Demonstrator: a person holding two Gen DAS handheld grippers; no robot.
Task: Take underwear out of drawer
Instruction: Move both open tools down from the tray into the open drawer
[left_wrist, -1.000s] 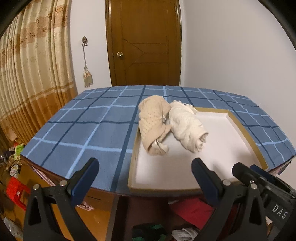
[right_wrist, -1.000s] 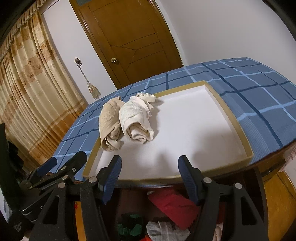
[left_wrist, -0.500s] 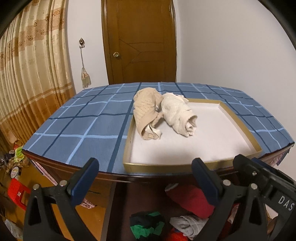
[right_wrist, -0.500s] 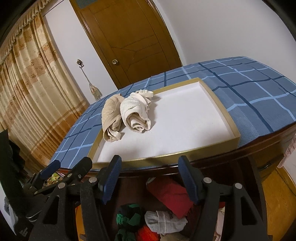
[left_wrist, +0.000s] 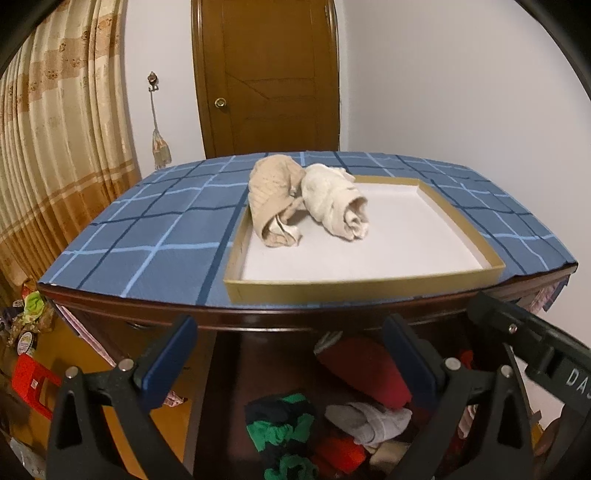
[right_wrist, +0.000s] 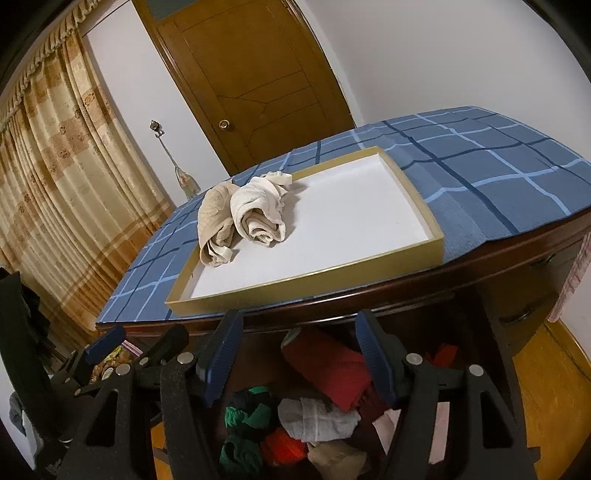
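Down in the open drawer (right_wrist: 369, 406) below the dresser top lies the underwear: a red piece (right_wrist: 332, 369) rolled at the back, a grey-white piece (right_wrist: 317, 417) in front of it, a dark green-and-black piece (right_wrist: 247, 410) to the left, an orange-red one (right_wrist: 284, 445) and a beige one (right_wrist: 336, 459) nearest the camera. They touch and overlap, so a clean single pick needs care. Two pieces, a tan roll (left_wrist: 273, 195) and a cream roll (left_wrist: 340, 206), already lie side by side and touching in the gold-rimmed tray (left_wrist: 365, 286) on the blue checked cloth (left_wrist: 147, 229).

Both tools hang above the drawer mouth with nothing between their pads. The right gripper (right_wrist: 299, 358) has its jaws spread wide, framing the red piece and the grey-white one. The left gripper (left_wrist: 288, 362) is just as wide, over the green piece and the red.

I judge the step in hand to be the descent for the next pick. To do it well, choose the topmost piece, probably the grey-white one, since it sits on the others. Come straight down, keeping clear of the dresser edge (right_wrist: 332, 306) just ahead of the fingertips. Pinch a thick fold rather than a loose hem, or a neighbour may drag out with it.
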